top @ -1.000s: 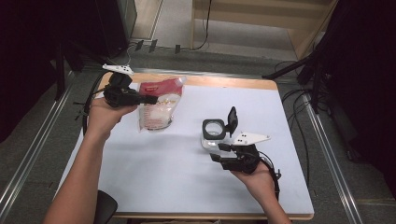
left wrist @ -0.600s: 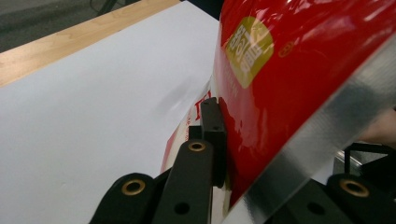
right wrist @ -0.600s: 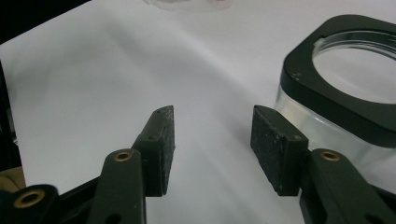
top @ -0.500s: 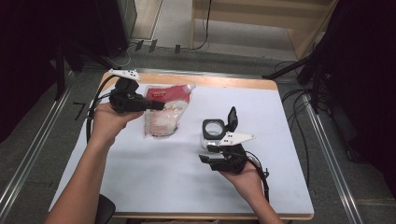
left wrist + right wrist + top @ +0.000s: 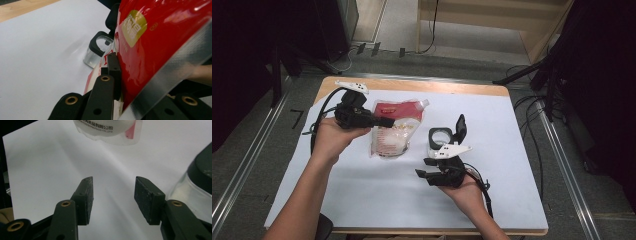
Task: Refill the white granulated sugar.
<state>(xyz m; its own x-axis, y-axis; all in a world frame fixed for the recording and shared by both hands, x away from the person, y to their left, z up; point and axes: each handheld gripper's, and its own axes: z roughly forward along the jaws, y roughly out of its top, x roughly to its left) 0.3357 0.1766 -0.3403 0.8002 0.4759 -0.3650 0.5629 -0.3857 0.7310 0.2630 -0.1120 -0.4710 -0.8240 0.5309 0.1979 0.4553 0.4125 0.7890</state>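
Item 1, left: left gripper (image 5: 384,121), fingers (image 5: 113,72) clamped on the upper edge of a food pouch (image 5: 394,130). The pouch has a red printed top and a clear lower part with pale contents; it lies on the white-covered table (image 5: 337,185), left of centre, its corner spout pointing toward the far right.

Item 2, centre: small clear jar (image 5: 439,141) with a black collar and a hinged black lid (image 5: 459,127) standing open, just right of the pouch, apart from it.

Item 3, right: right gripper (image 5: 113,197), fingers apart with nothing between them, hovering low over the table just beside the jar.

Step in hand, as judged: bringing pouch and jar together for filling. The next move calls for the right gripper to steady the jar while the left lifts the pouch, spout leading.
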